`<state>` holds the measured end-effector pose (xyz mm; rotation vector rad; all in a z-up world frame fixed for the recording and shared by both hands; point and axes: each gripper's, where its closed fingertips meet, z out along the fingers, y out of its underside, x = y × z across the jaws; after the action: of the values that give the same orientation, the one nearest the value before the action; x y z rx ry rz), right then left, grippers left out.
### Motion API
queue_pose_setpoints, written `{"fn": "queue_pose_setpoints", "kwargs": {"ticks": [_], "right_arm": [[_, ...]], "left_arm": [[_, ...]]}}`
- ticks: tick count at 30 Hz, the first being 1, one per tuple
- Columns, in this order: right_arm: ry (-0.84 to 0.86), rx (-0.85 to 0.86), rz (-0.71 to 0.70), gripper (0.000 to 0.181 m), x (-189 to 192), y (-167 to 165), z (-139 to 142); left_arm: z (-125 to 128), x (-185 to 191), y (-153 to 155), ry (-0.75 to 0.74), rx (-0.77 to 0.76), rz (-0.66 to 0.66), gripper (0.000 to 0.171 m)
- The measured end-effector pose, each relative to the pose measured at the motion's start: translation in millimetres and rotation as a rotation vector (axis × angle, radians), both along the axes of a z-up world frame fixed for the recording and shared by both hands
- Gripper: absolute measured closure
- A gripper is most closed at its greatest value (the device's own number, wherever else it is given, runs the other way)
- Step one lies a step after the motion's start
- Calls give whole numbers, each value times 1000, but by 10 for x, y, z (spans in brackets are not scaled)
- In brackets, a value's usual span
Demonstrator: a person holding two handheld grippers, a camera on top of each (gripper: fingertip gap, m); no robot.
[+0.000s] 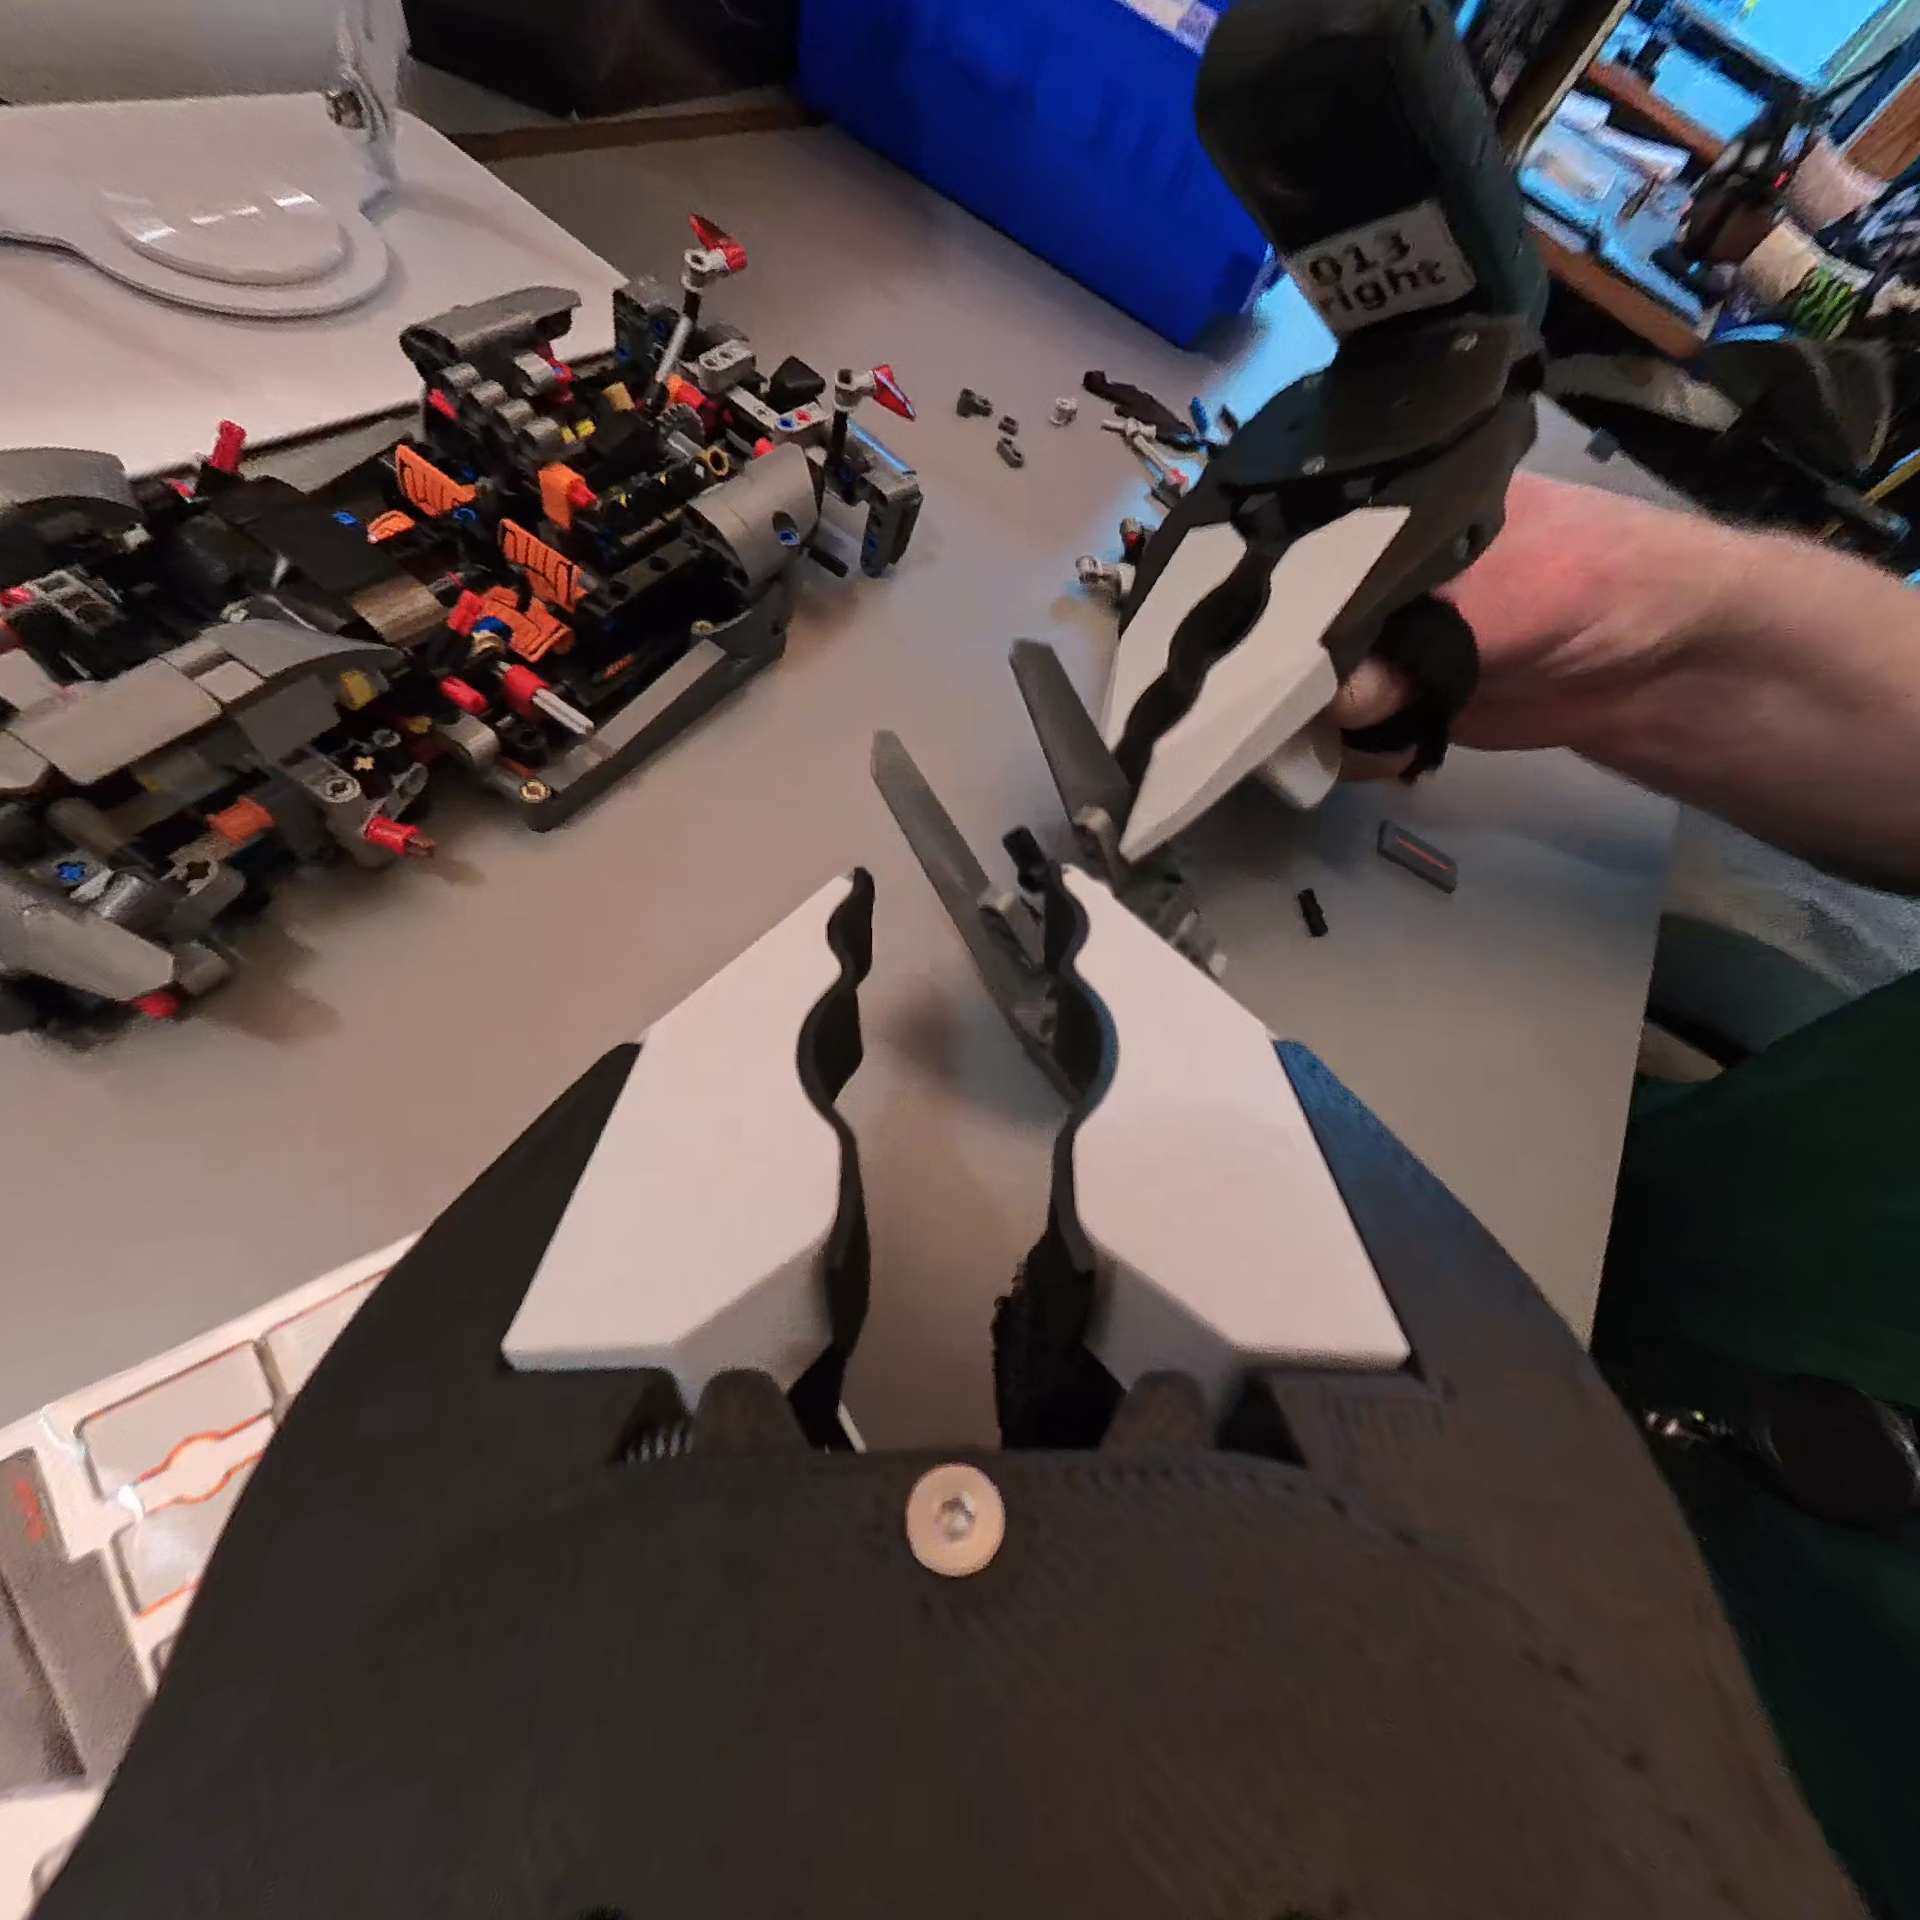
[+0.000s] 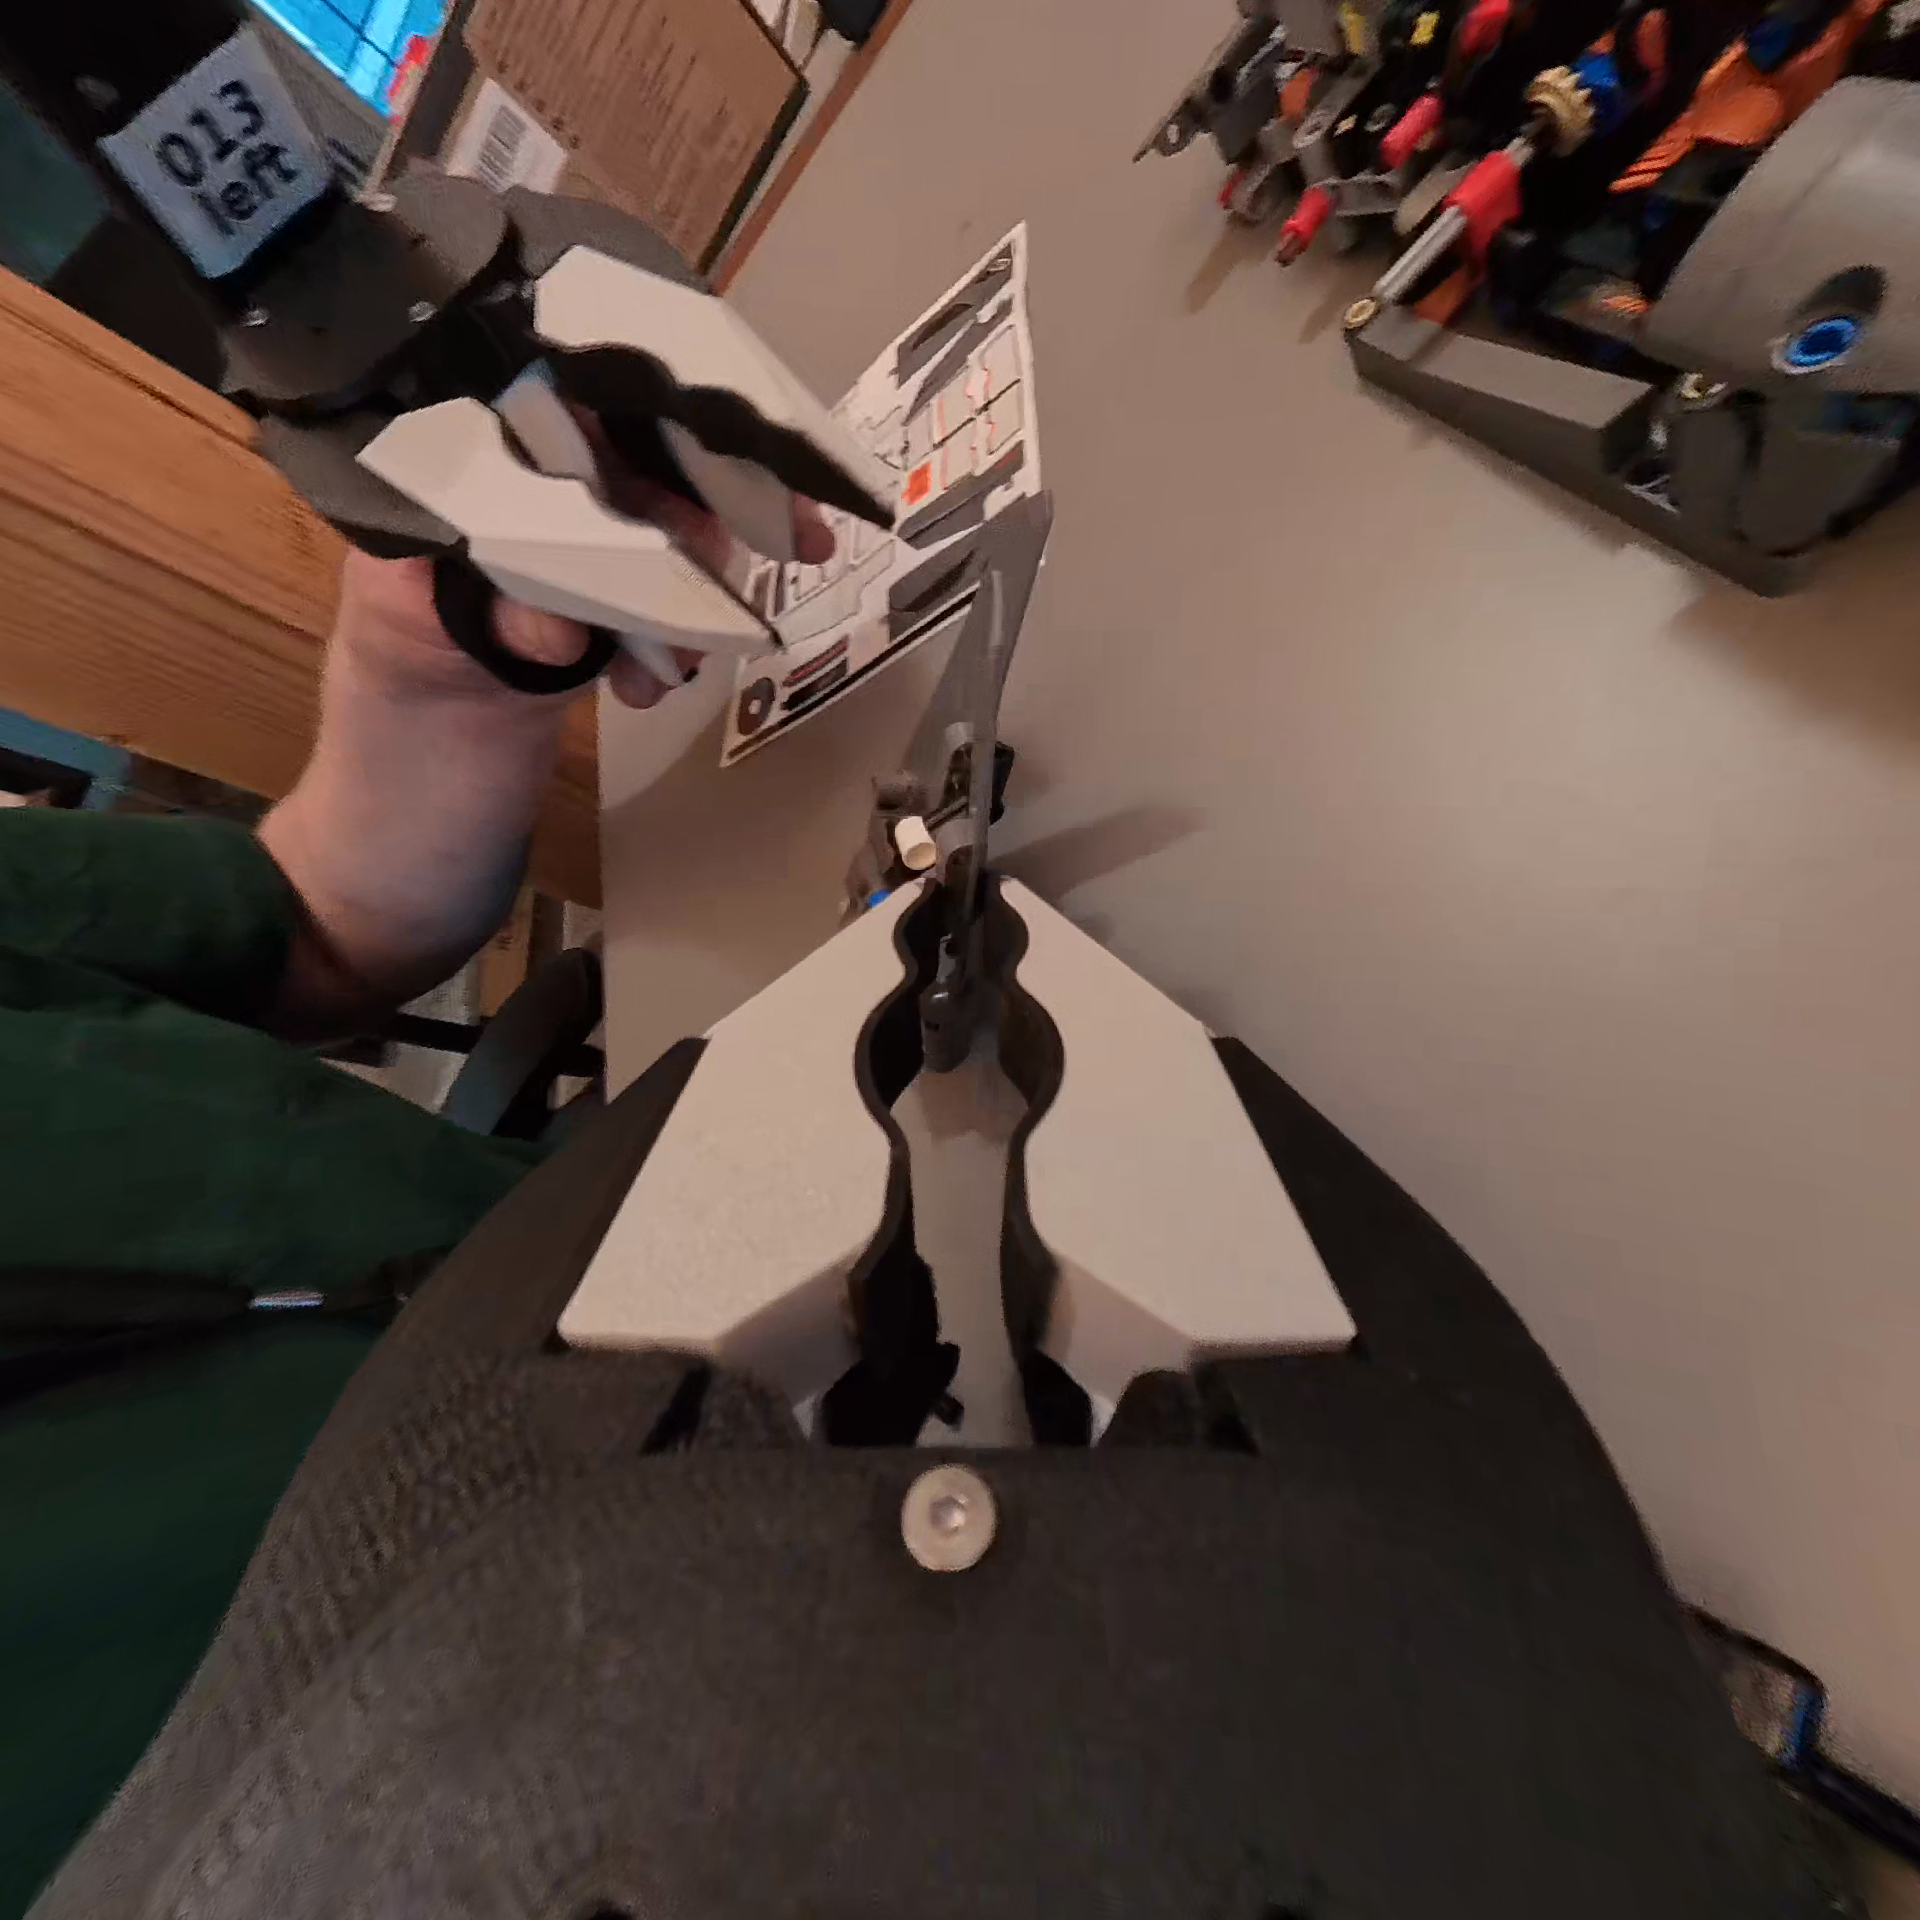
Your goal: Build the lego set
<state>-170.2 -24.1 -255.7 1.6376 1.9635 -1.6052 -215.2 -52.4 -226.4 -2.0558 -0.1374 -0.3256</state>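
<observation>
Both grippers had white fingers with black wavy inner pads on black bodies. Between the right gripper's tips sat a grey lego blade piece. Beyond it lay a white sticker sheet with orange and black marks. Far left of the left gripper, the lego car was grey and black with orange, red, blue and yellow bits.

Grey table, part-built lego car, loose small pieces, sticker sheet

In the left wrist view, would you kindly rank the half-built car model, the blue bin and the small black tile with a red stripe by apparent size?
1. Half-built grey, black and orange car model
2. Blue plastic bin, partly cut off, farther away, so unsure
3. Small black tile with red stripe
</observation>
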Motion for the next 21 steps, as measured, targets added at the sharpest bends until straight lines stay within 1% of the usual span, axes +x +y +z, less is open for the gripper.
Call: {"fn": "queue_pose_setpoints", "kwargs": {"ticks": [1, 4, 8, 10, 11, 13, 15, 17, 19, 21], "right_arm": [[2, 33, -8, 174, -1, 15, -28], [-13, 180, -13, 149, 25, 43, -150], [-29, 223, 11, 142, 108, 0, -165], [-37, 201, 24, 139, 167, -9, -123], [-49, 184, 31, 133, 213, -10, -94], [-45, 177, 31, 132, 292, 18, -16], [-36, 169, 19, 125, 357, 91, 60], [6, 150, 3, 126, 416, 192, 201], [36, 205, 14, 125, 547, 335, 289], [46, 303, 38, 128, 734, 491, 296]], "left_arm": [[-23, 30, -24, 22, -14, -3, 140], [-95, 127, -72, 55, -42, -19, 139], [-158, 185, -110, 83, -64, -20, 138], [-174, 214, -125, 97, -70, -22, 136], [-172, 233, -132, 109, -70, -26, 134], [-156, 258, -148, 139, -72, -26, 131], [-139, 295, -146, 157, -69, -26, 128], [-145, 347, -127, 184, -80, -26, 124], [-179, 388, -105, 232, -109, -21, 121], [-205, 444, -86, 267, -133, -17, 116]]}}
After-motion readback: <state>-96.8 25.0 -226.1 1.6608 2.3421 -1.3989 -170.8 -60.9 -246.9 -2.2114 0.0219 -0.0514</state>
